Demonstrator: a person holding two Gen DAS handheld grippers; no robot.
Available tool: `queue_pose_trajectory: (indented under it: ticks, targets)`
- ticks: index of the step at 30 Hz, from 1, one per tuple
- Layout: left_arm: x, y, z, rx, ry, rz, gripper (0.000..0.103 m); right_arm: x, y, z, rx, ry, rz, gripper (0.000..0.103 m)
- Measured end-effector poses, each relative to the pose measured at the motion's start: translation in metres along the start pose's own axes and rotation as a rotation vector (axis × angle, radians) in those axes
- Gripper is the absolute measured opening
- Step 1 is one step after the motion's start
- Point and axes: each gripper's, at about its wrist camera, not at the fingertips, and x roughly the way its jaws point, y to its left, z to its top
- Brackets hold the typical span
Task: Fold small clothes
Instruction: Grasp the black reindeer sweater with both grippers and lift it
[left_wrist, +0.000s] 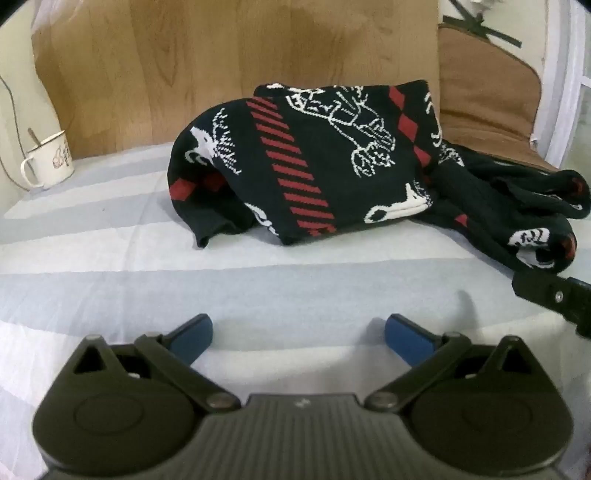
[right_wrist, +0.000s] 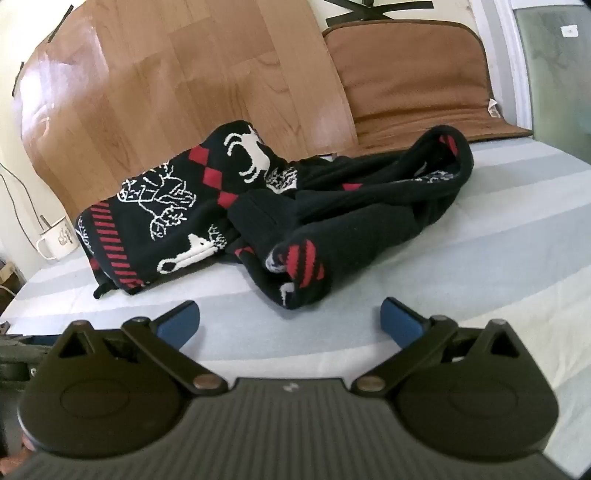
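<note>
A crumpled black patterned sweater (left_wrist: 332, 158) lies heaped mid-surface (left_wrist: 110, 266), unfolded; the left claw (left_wrist: 297, 332) and right claw (right_wrist: 290, 319) hover nearby, fingers apart, seemingly ready to grasp.

My left wrist view looks low across the striped sheet (left_wrist: 110, 258), the sweater (left_wrist: 314, 166) near at twelve o'clock. My right wrist view faces the same sweater (right_wrist: 258, 206) from its right, equally near.
</note>
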Motion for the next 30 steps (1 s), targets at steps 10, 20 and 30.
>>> queue_pose_trajectory:
  ticks: [10,20,30]
  targets:
    - [-0.027,0.025,-0.003,-0.006,-0.057,-0.132,0.103,-0.007,0.004,0.048,-0.051,-0.029,0.167,0.071]
    - [-0.072,0.100,0.007,-0.104,-0.277,-0.088,0.103,0.086,0.052,0.150,-0.025,0.015,0.126,0.086]
    - [-0.072,0.150,0.059,-0.139,-0.358,-0.084,0.103,0.047,0.011,0.156,-0.184,0.004,0.070,0.010]
